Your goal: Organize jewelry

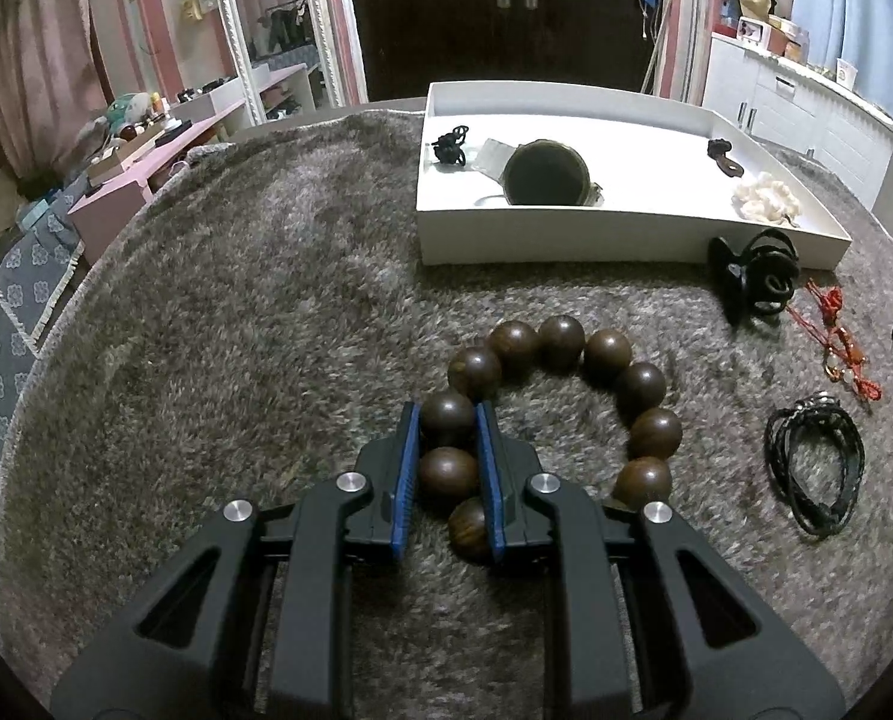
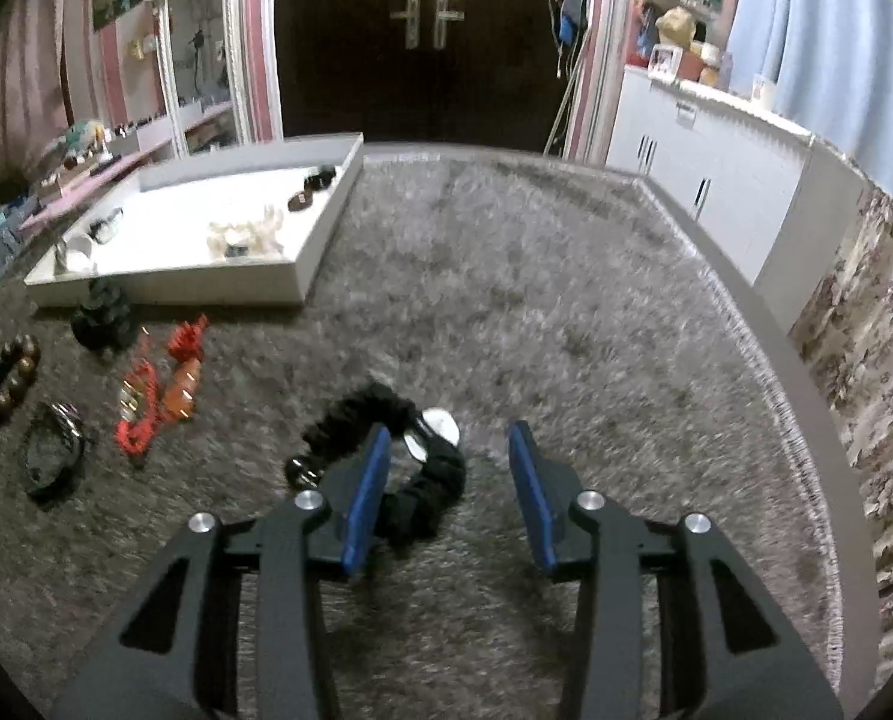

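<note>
Both wrist views low over grey rug [image 1: 236, 300], facing door; share white tray [image 1: 566, 243], bead bracelet [image 2: 14, 378].

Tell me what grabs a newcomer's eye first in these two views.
The big brown bead bracelet on the grey rug, with the left tool shut on its beads. Behind it, the white tray holding a few pieces. In the right view, the right tool stands open over a black scrunchie, beside red cord jewelry.
</note>
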A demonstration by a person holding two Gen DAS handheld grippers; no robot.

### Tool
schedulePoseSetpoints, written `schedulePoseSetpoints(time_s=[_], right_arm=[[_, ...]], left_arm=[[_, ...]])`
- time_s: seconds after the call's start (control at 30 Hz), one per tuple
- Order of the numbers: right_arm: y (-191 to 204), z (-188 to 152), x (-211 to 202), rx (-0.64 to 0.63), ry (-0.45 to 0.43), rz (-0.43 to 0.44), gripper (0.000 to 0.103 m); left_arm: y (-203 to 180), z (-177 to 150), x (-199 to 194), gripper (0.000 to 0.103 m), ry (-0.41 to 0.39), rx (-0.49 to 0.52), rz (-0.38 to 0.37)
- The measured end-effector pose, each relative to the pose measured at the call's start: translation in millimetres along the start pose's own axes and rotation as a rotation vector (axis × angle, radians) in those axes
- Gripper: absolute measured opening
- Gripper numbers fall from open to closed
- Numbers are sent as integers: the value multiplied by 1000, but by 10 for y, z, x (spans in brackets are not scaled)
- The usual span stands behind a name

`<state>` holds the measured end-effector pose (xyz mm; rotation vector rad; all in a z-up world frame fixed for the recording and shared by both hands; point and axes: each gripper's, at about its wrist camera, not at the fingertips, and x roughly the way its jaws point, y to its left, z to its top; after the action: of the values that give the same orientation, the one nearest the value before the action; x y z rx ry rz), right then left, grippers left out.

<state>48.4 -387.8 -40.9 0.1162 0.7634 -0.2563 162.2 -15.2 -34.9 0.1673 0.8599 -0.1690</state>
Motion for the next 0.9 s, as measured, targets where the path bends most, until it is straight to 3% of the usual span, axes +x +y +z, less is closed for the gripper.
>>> schedulePoseSetpoints(time_s=[0.1,0.27,0.37,0.47,0.7,0.9], right_arm=[[31,33,-19,-6,-7,2,42],[8,15,193,2,55,-5,41],[-17,-29,352,22,110,21,22],[-2,-27,345,22,101,31,13],[-14,94,104,42,25,61,12],[87,255,-136,-19,-51,45,12]], left_arm=[[12,-10,-13,17,3,-8,-13],[43,-33,-27,17,8,-10,-23],[48,-51,-29,17,9,-9,-24],[53,-44,-34,17,8,-15,-27],[56,46,-211,17,-34,-19,-49],[-8,197,-463,17,-99,8,-63]])
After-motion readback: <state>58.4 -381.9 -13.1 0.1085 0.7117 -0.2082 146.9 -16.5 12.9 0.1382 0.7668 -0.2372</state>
